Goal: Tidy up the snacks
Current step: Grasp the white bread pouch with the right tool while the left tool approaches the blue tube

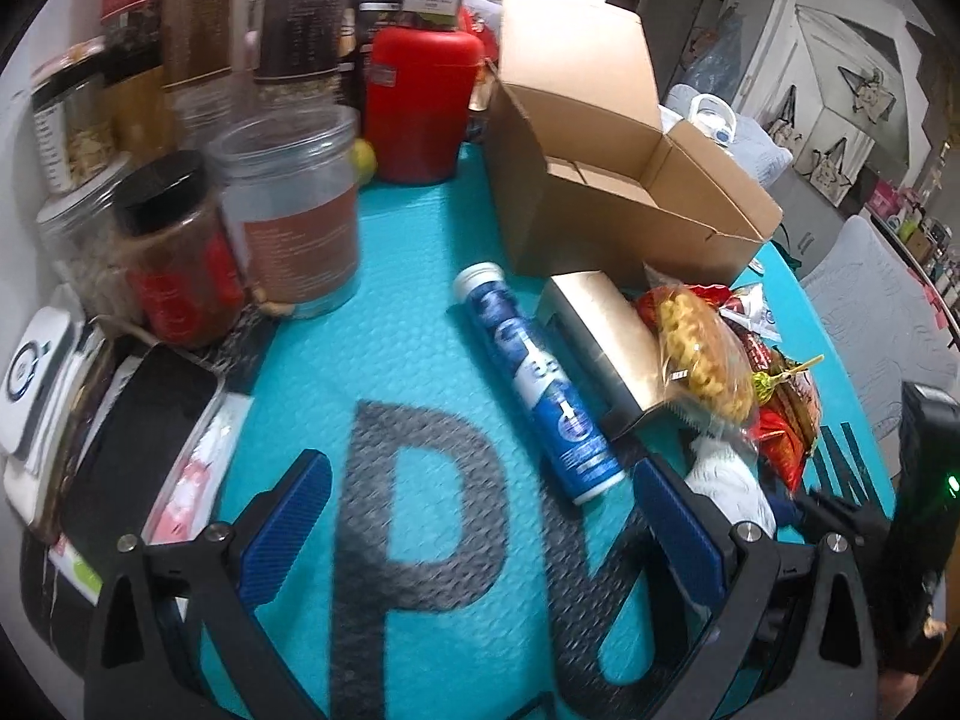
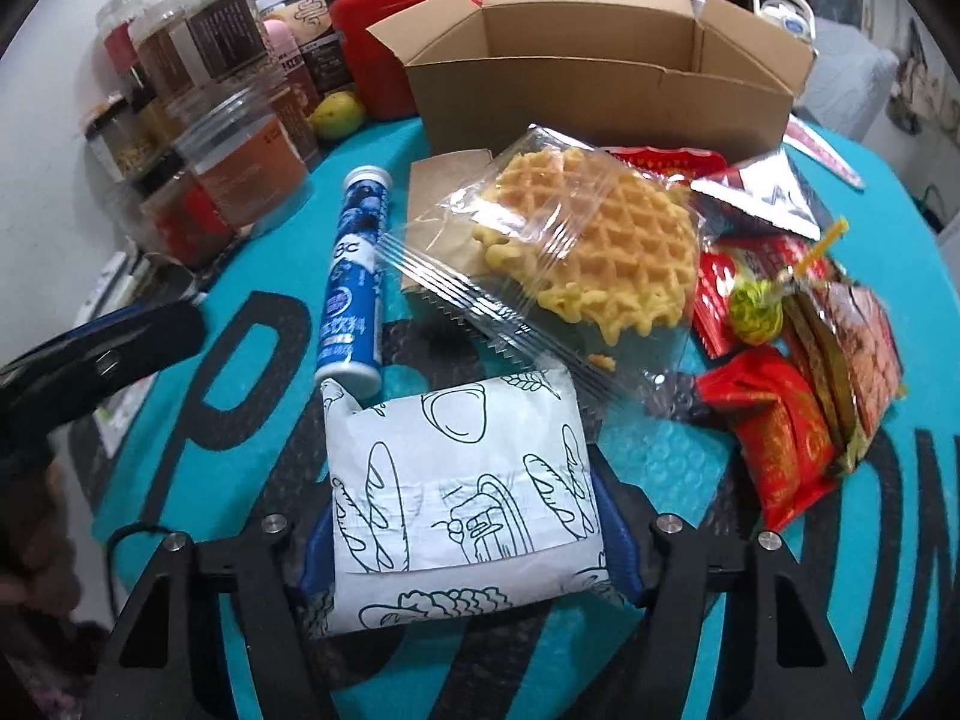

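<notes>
Right gripper pads pinch white bread packet, mat near edge: soft pack could squash, slip. Left gripper wide open, empty; blue tube may roll.

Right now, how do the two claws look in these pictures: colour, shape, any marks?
Both are alike. The left claw has black, angular frames with silver round bolts and long blue ribbed pads. The right claw has the same black frames, silver bolts and blue pads. A small green light glows on the right claw's black body.
</notes>
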Demonstrator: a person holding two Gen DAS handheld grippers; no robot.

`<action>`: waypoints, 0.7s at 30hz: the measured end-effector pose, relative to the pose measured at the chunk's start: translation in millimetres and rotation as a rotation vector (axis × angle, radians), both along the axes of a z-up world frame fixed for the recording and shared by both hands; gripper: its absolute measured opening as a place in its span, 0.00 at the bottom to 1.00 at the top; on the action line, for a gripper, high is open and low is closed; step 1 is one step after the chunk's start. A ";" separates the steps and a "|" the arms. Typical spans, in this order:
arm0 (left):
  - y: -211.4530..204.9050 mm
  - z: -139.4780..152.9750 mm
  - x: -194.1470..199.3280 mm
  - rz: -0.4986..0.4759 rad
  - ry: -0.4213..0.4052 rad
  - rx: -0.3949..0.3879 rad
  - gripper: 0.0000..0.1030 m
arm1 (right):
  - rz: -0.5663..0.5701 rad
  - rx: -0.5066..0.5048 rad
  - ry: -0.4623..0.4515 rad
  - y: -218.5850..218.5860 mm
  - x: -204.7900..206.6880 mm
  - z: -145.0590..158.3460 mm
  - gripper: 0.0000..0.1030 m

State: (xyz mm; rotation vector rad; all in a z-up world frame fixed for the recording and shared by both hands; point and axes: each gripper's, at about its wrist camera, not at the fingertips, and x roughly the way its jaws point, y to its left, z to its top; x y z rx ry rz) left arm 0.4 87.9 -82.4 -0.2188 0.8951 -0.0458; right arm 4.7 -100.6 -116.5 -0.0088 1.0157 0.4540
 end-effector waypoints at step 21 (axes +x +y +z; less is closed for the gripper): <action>-53.7 -39.7 48.9 -0.131 0.066 0.074 0.32 | -0.056 0.056 -0.001 -37.9 -25.6 3.4 0.67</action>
